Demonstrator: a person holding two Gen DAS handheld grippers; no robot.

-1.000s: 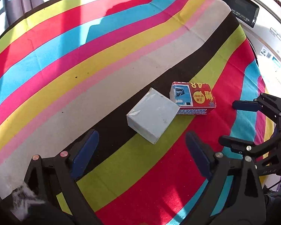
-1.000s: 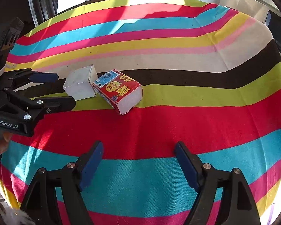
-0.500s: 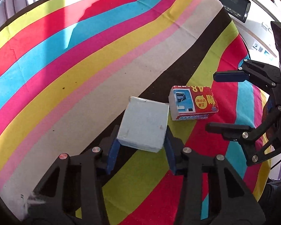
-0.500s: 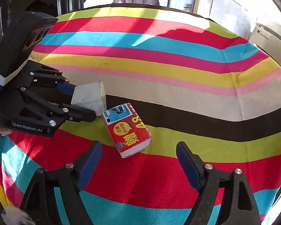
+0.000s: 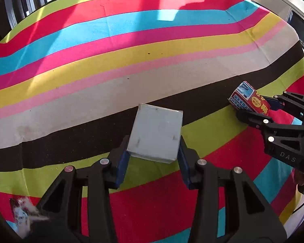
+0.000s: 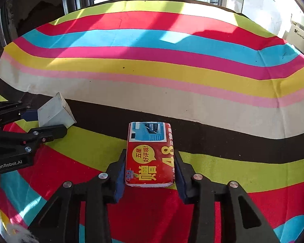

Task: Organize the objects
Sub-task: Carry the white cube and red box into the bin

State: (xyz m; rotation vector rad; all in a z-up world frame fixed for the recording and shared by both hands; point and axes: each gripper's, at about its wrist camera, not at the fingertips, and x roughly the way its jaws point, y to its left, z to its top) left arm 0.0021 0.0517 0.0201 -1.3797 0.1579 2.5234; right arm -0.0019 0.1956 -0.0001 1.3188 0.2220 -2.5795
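- My left tool (image 5: 153, 163) is clamped across the near end of the grey box (image 5: 156, 132); the box looks light and stiff, probably cardboard, with smooth faces that may slip.
- My right tool (image 6: 150, 174) is closing on the red packet (image 6: 150, 154), pads at its long sides; the wrapper looks soft, so I expect some give.
- Both items sit directly ahead of their tools, over the striped tabletop (image 5: 131, 64).
- Undersides hidden; contents unknown.

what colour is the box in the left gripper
Plain pale grey-white box, unprinted; clearest in the left wrist view.
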